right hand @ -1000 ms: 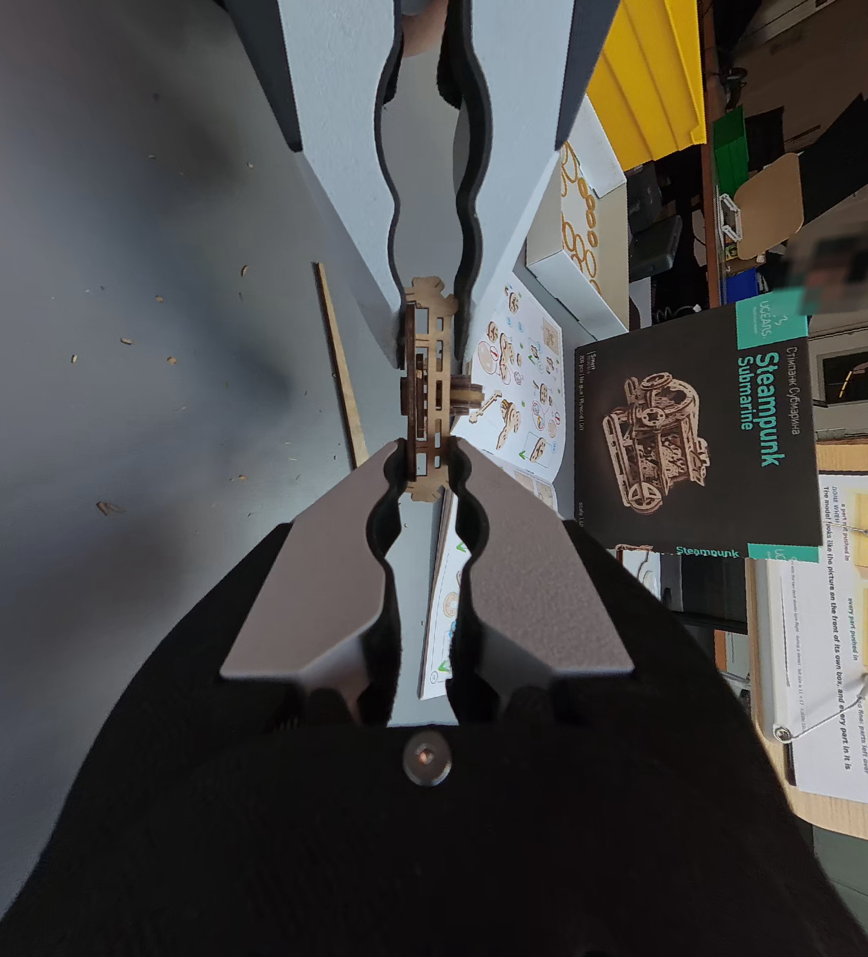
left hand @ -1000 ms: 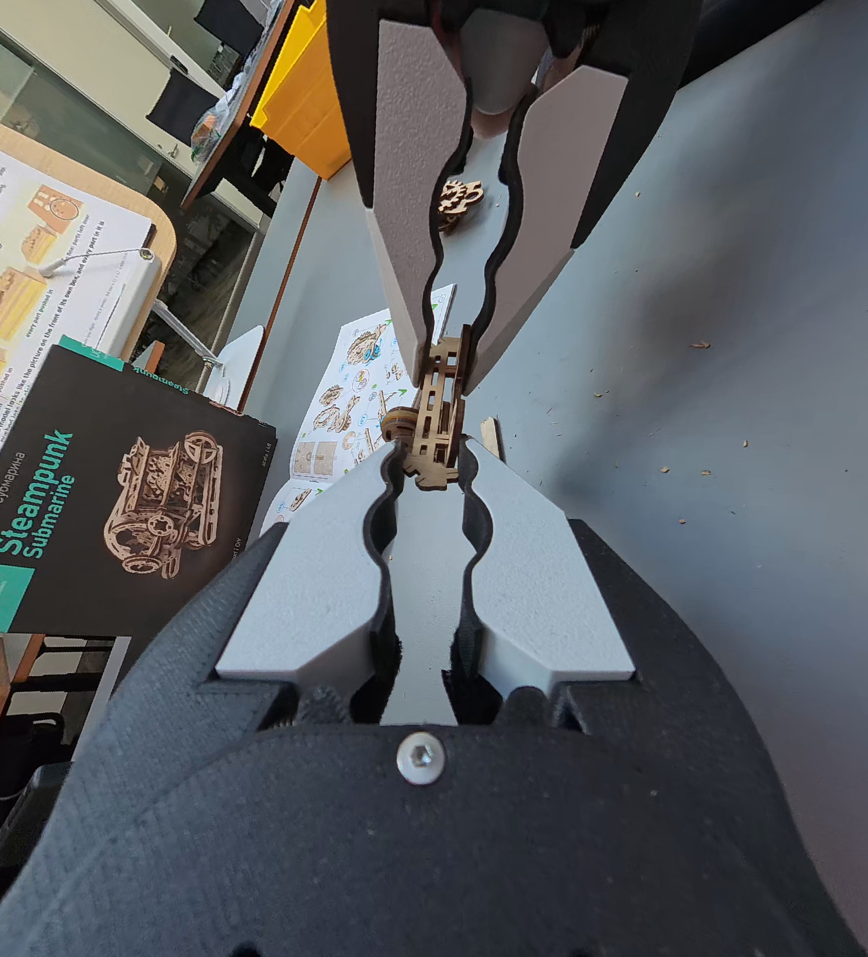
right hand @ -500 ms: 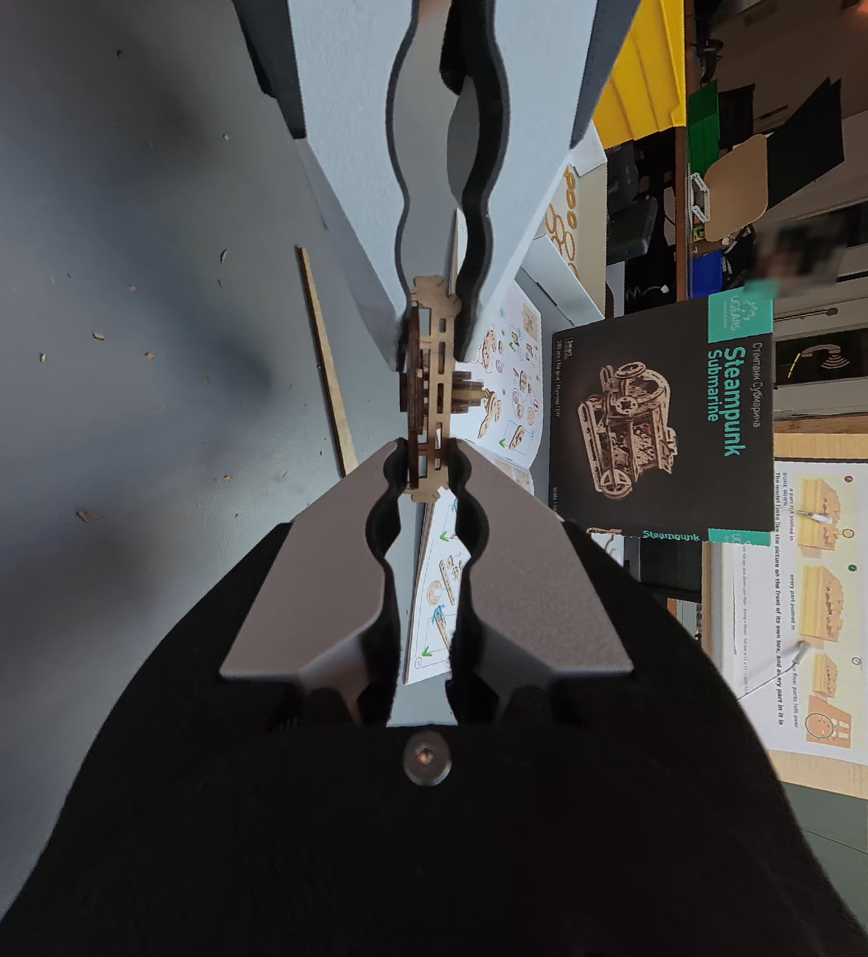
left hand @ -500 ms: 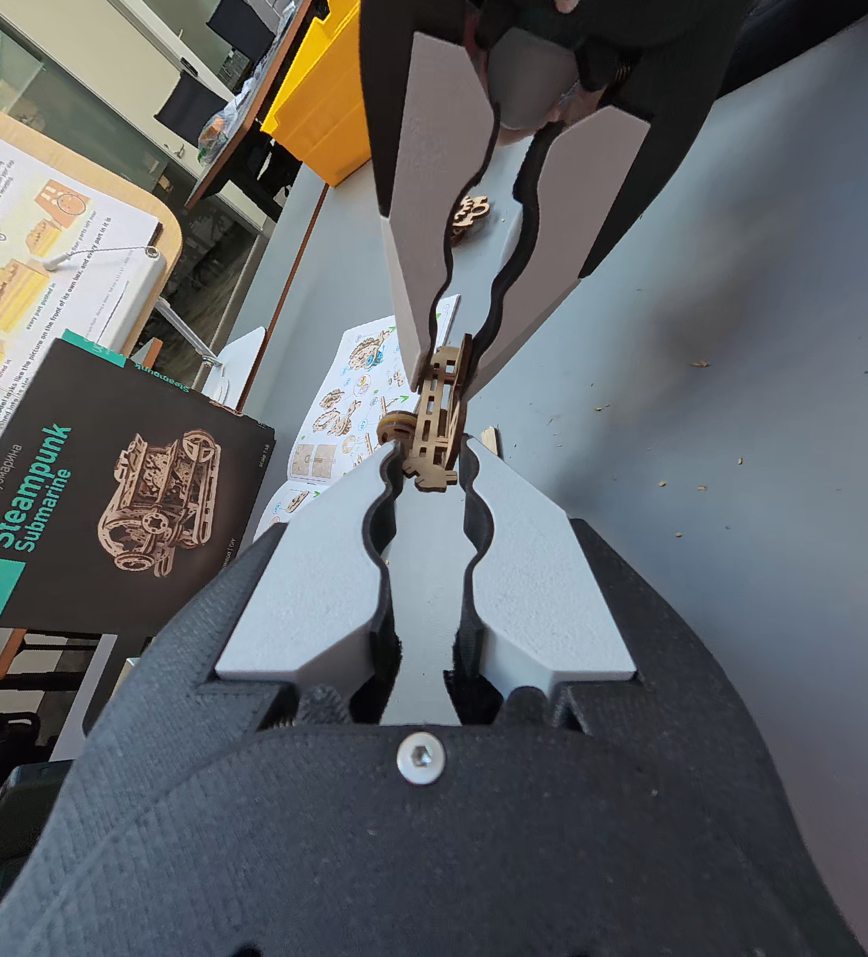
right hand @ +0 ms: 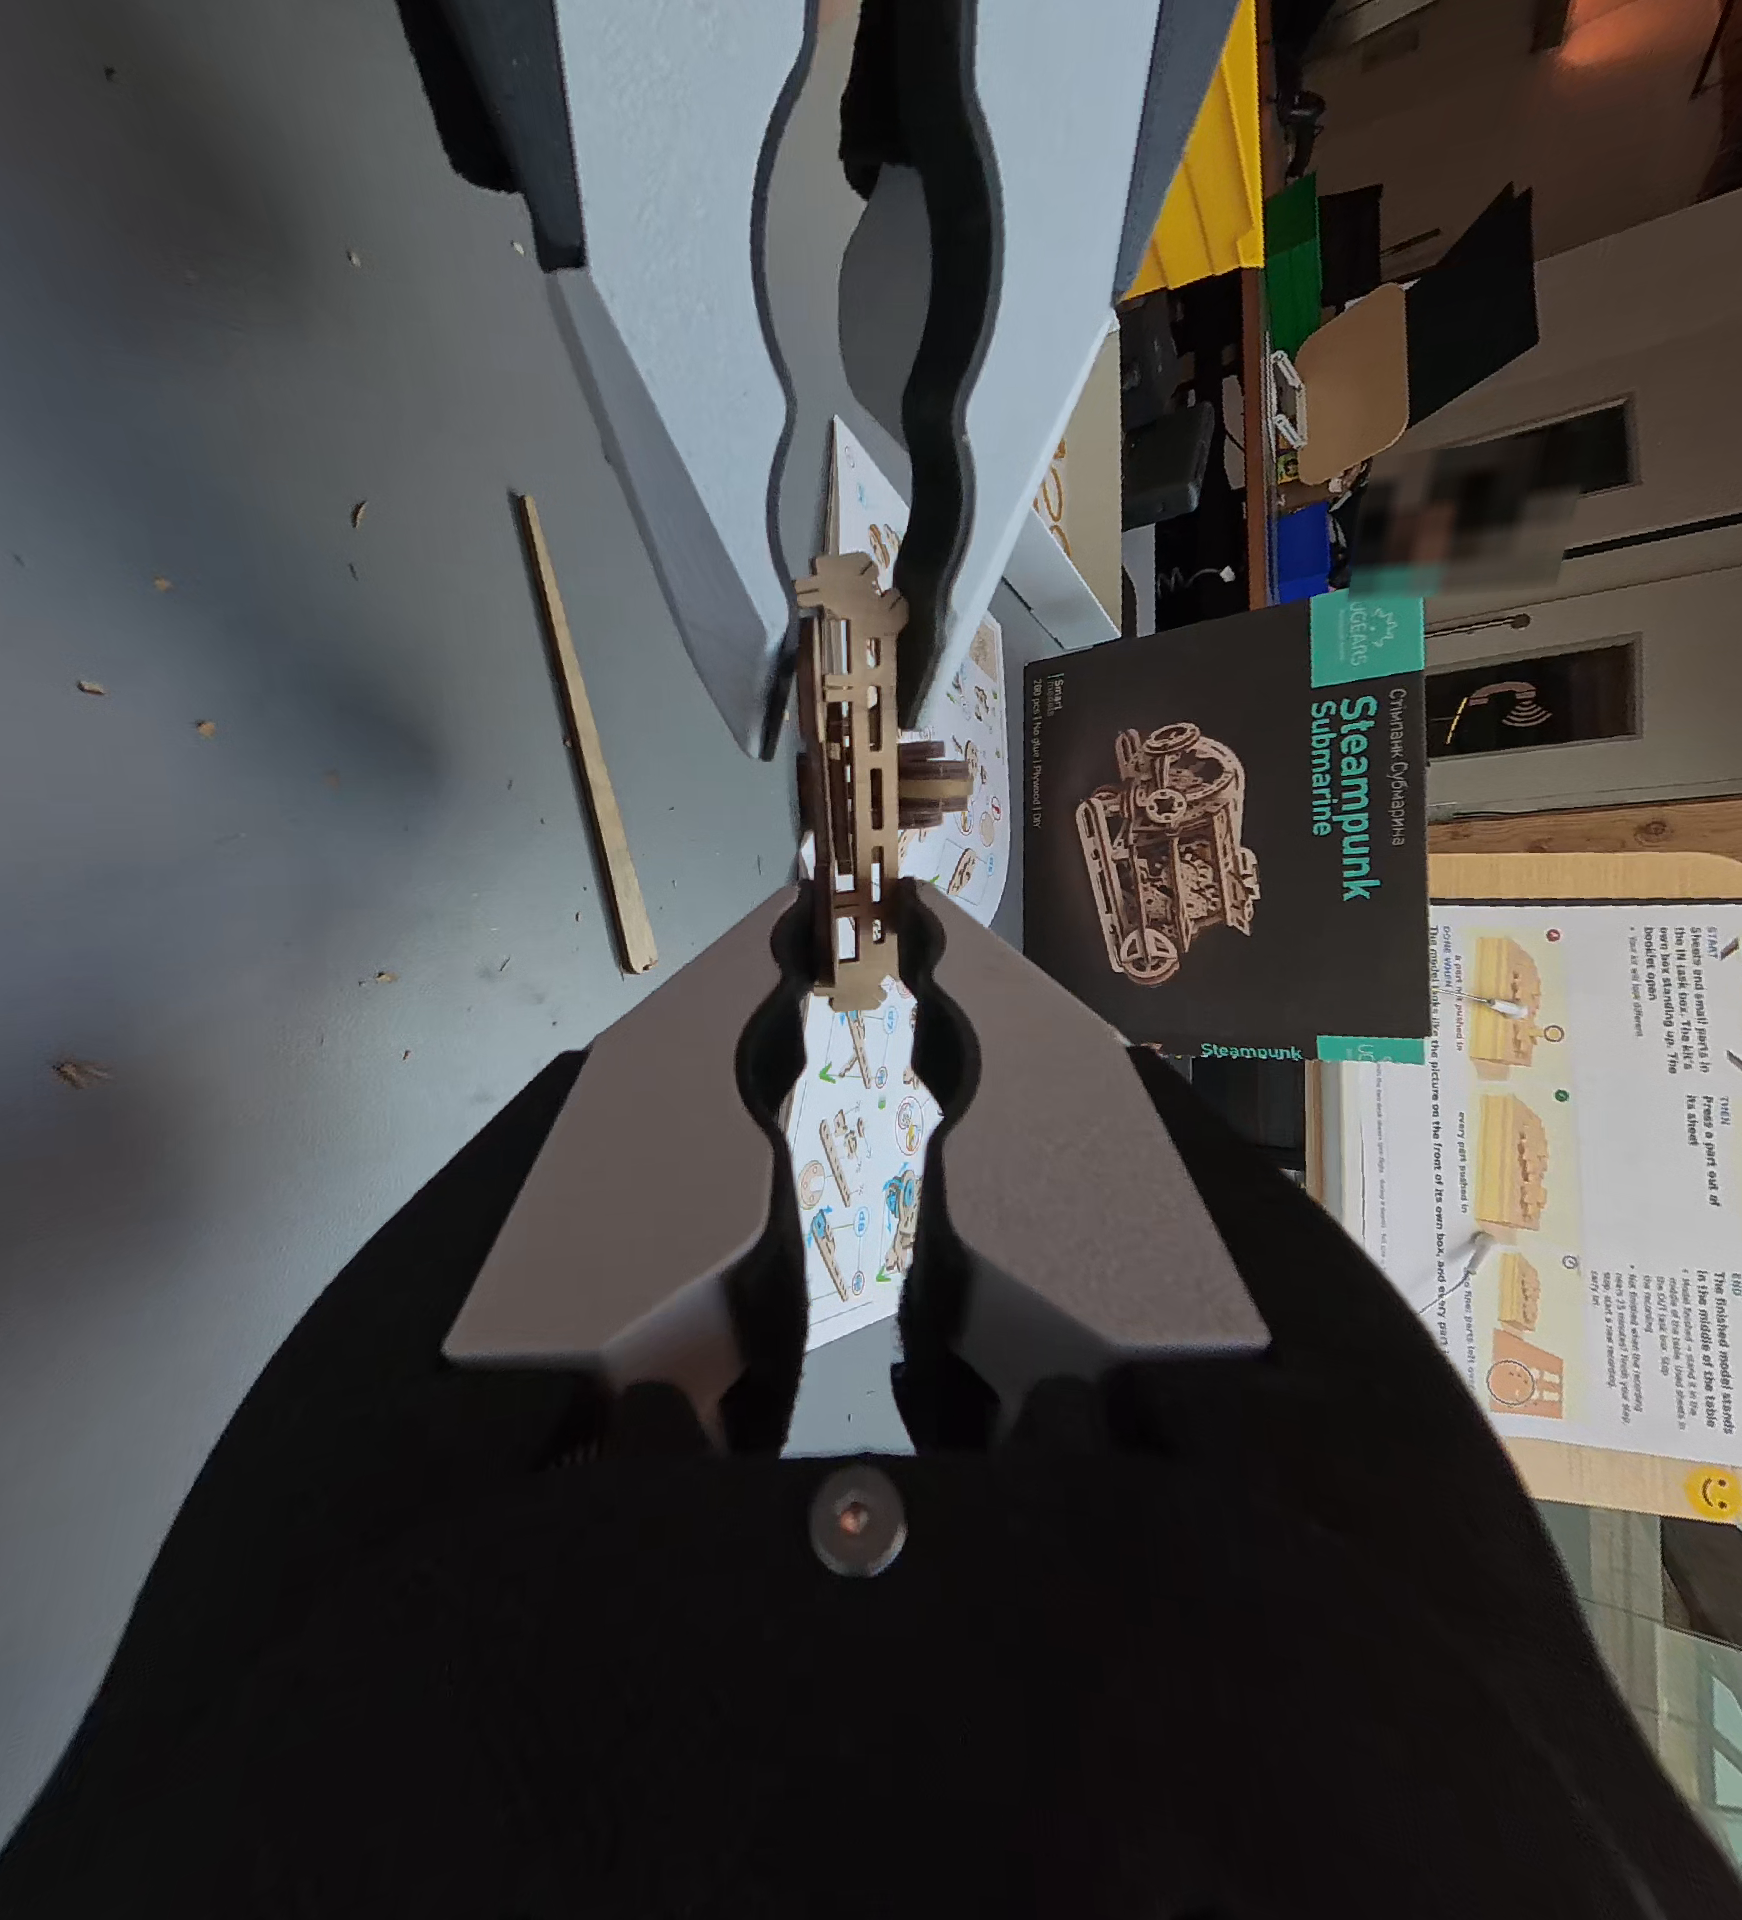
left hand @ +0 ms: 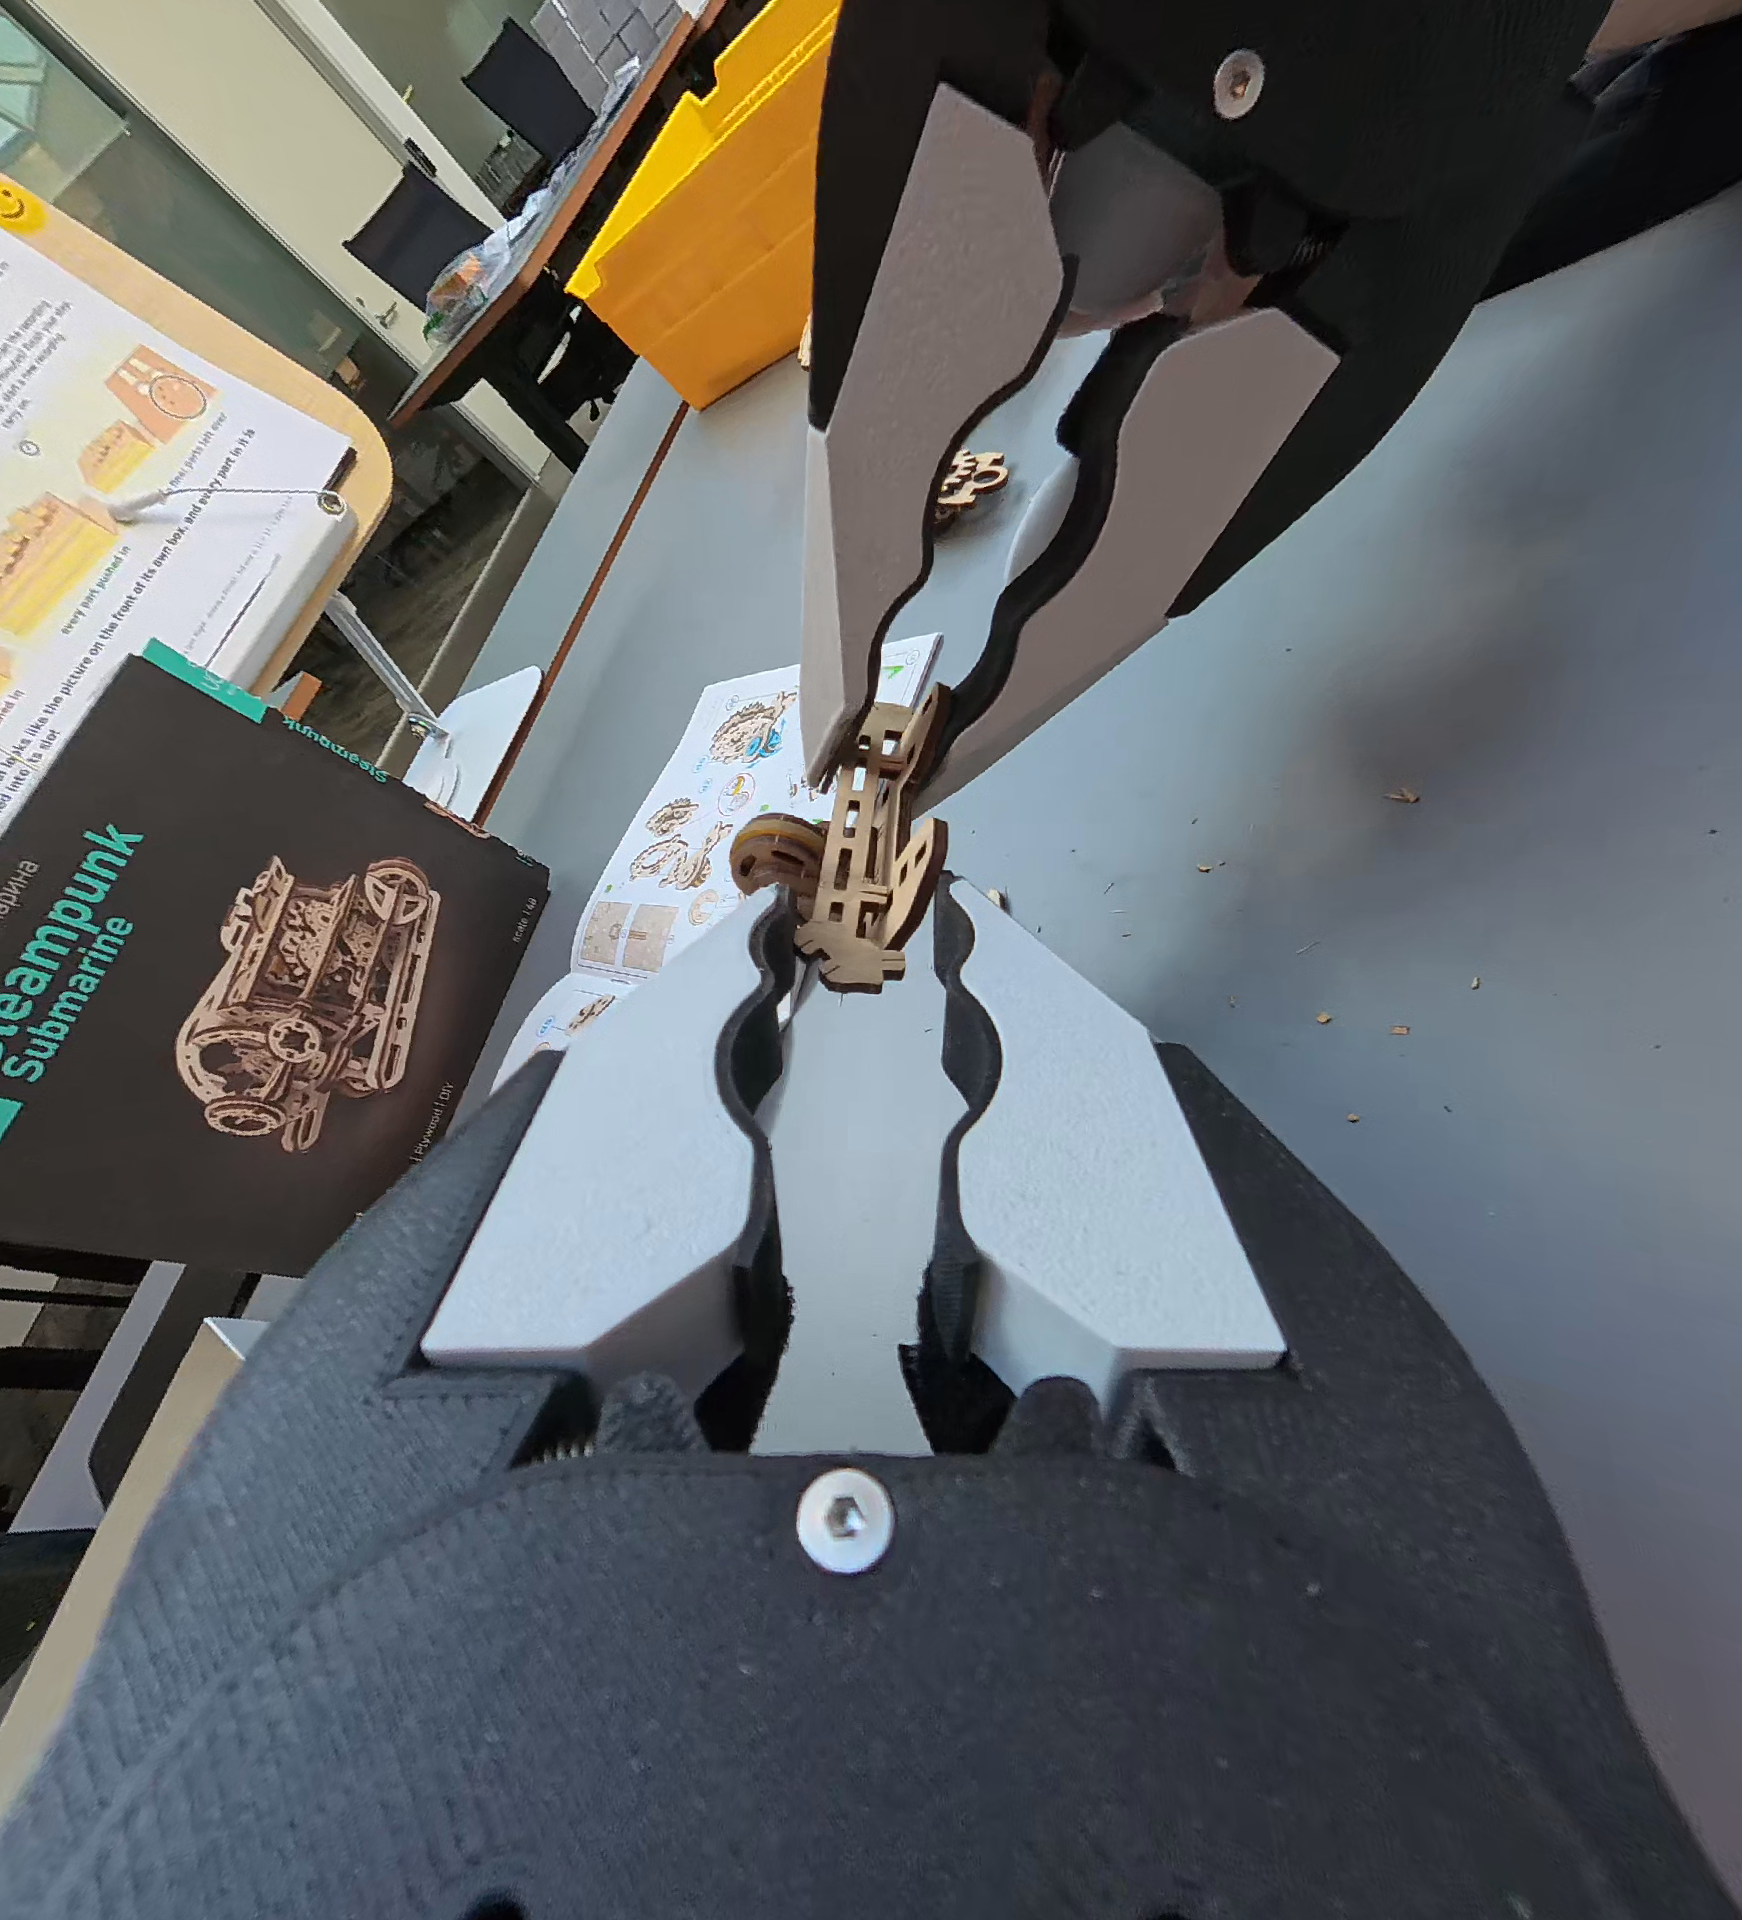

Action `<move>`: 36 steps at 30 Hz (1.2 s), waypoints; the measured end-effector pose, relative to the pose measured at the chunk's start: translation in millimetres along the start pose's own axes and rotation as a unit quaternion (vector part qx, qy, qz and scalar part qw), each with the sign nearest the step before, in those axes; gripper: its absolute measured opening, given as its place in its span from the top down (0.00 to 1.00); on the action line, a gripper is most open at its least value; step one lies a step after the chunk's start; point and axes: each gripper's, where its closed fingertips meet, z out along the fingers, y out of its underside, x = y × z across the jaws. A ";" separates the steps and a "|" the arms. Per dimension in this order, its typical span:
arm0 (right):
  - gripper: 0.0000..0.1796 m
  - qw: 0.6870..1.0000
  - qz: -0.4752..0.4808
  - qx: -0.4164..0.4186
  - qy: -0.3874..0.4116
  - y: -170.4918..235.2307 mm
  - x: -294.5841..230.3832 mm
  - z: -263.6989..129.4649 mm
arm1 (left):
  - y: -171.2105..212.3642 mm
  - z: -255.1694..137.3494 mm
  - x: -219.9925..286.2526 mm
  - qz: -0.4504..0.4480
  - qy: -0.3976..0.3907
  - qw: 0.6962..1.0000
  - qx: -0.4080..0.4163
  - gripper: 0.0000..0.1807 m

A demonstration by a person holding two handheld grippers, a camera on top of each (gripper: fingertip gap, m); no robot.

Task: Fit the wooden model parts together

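A small wooden model assembly, a slotted ladder-like frame with a round gear on its side, hangs above the grey table between my two grippers. My left gripper is shut on its near end. My right gripper comes in from above, facing the left one, and is shut on the far end. In the right wrist view my right gripper pinches the assembly at the bottom and my left gripper holds its top. The assembly leans slightly off the left gripper's axis.
A black model box stands at the table's edge, with an open instruction booklet flat beside it. A thin wooden stick and a loose wooden part lie on the table. A yellow bin is beyond. The grippers are tip to tip, or close to it. Left tips and right tips are each some 6 centimeters from the thin wooden stick.
The right gripper has tilted and drawn back a little, and the assembly has tilted with it. The gap between the left gripper's fingers looks slightly wider. Both still hold the assembly.
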 end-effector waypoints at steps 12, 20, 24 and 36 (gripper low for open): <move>0.92 0.999 0.034 0.013 -0.009 -2.0 0.4 1.1 | -1.9 -2.0 -3.9 0.004 -0.010 1.000 0.006 0.89; 0.93 0.998 0.049 0.024 -0.023 -3.7 -0.4 -1.4 | -4.2 -2.7 -2.9 0.004 -0.006 1.000 0.012 0.88; 0.93 0.998 0.060 0.023 -0.016 -4.6 1.6 -0.9 | -4.3 -3.5 -4.6 0.005 -0.012 1.000 0.012 0.88; 0.92 0.990 0.107 0.036 -0.087 -3.2 -11.6 0.5 | 1.8 -0.7 2.6 0.031 0.000 1.000 -0.003 0.90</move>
